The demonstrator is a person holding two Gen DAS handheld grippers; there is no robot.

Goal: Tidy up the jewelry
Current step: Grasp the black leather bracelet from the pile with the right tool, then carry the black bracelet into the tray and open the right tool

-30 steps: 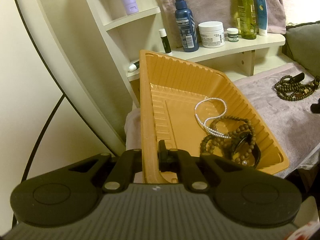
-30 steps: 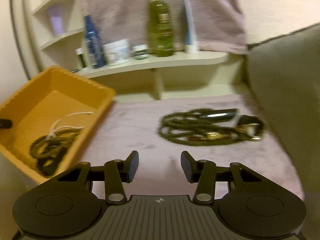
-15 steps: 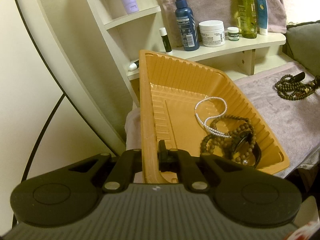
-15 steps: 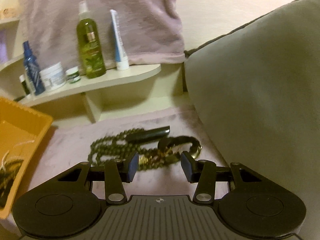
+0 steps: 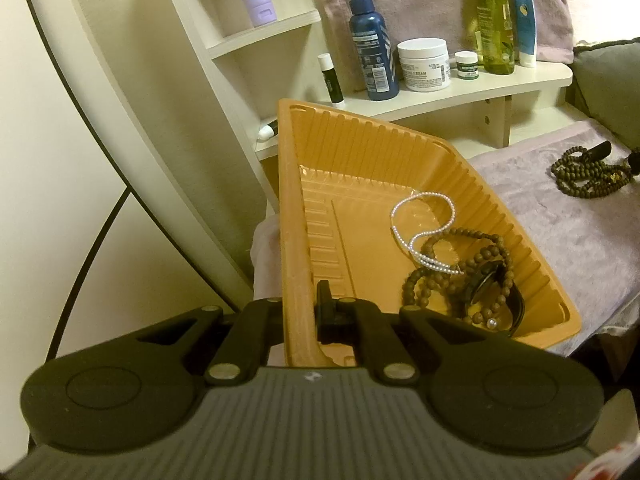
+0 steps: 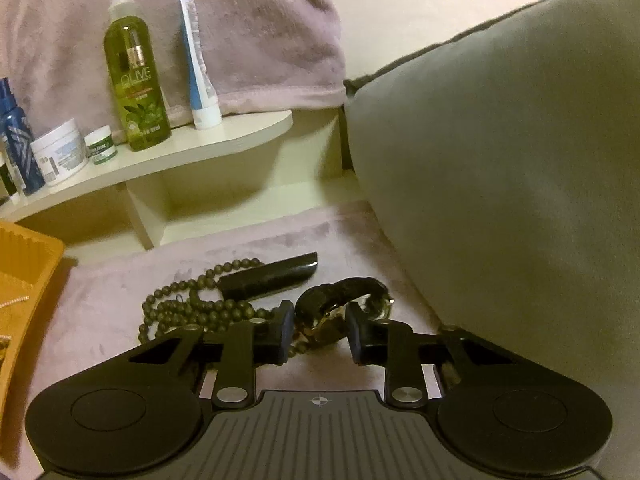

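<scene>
The right gripper [image 6: 318,330] had just been narrowing its jaws around the black-and-gold watch [image 6: 344,300] on the mauve cloth [image 6: 104,300], but the pads did not yet press it. As a judgement, the bead necklace [image 6: 192,308] tangled just beside the watch could have snagged and dragged along, or the pads could have pinched only the strap and let it slip. The left gripper [image 5: 300,312] was clamped on the near rim of the orange tray [image 5: 360,140], which jutted past the cloth's edge; a loosened hold might have tipped it. Inside lay a pearl strand [image 5: 424,216], brown bead bracelets [image 5: 452,264] and a dark watch [image 5: 488,284], heaped toward the near right corner.
</scene>
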